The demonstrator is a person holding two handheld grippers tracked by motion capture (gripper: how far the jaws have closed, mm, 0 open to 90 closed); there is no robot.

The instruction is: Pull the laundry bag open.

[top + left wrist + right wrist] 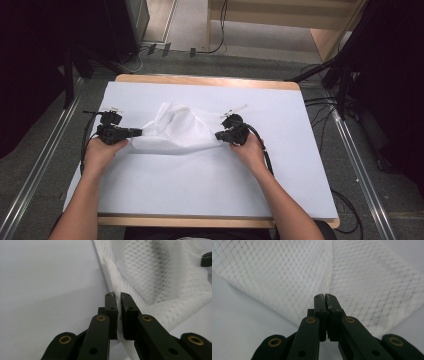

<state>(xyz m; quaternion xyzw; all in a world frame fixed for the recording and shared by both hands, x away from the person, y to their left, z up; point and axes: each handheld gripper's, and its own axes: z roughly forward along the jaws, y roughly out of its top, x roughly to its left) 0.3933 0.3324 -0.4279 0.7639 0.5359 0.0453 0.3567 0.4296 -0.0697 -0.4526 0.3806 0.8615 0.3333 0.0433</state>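
Observation:
A white cloth [177,131] with a fine grid weave lies rumpled at the middle of the table. My left gripper [140,132] pinches its left edge, and in the left gripper view the jaws [117,295] are shut on a fold of the cloth [150,277]. At the cloth's right edge my right gripper [218,135] is clamped on the fabric; in the right gripper view the jaws [324,296] press together with a thin crease of the cloth [287,272] between them. The cloth humps up between the two grippers.
A pale sheet [200,185] covers the wooden table [210,80]. Black cables [265,150] trail from both grippers. Dark stands and a metal rail [350,145] flank the table. Wooden furniture [320,20] stands beyond the far edge.

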